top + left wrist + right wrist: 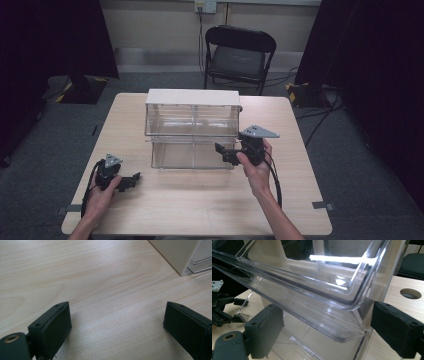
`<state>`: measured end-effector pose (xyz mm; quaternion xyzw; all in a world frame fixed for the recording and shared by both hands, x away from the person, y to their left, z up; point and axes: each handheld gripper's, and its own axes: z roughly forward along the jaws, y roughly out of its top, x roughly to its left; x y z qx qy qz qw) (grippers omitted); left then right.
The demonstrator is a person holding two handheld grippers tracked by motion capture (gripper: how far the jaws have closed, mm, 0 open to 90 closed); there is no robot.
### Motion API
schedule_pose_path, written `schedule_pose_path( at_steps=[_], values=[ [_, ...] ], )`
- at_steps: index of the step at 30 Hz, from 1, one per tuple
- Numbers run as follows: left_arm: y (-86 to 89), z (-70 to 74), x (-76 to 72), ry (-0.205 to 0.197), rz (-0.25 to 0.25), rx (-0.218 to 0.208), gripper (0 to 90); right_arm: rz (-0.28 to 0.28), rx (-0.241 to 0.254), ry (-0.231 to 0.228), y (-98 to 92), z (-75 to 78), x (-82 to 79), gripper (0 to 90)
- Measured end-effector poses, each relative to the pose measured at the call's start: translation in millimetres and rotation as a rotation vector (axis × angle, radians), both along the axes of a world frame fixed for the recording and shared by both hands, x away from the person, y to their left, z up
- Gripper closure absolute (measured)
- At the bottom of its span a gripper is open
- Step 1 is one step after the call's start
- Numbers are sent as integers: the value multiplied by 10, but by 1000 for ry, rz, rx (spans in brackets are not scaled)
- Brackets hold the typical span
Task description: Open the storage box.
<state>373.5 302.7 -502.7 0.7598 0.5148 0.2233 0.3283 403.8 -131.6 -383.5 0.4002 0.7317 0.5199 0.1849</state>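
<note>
A clear plastic two-drawer box (192, 131) with a white top stands at the middle of the table (200, 200). My right gripper (223, 150) is held open at the box's front right corner. In the right gripper view its jaws straddle the clear lip of a drawer corner (347, 333), without closing on it. My left gripper (129, 181) rests low over the table's front left, open with nothing in it, well apart from the box. In the left gripper view its jaws stand wide over bare wood, and the box's white corner (180, 255) shows at the upper right.
A black folding chair (239, 55) stands behind the table. A round hole (410, 293) is cut in the tabletop beside the box. Dark curtains flank the room. In the right gripper view the left gripper (222, 310) appears at the far left.
</note>
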Motion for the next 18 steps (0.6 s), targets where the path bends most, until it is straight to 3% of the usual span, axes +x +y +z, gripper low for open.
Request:
schedule_pose_path(
  at_steps=[18],
  values=[
    [0,0,0,0,0,0,73,-2,7,-2,-2,-8,2,105]
  ],
)
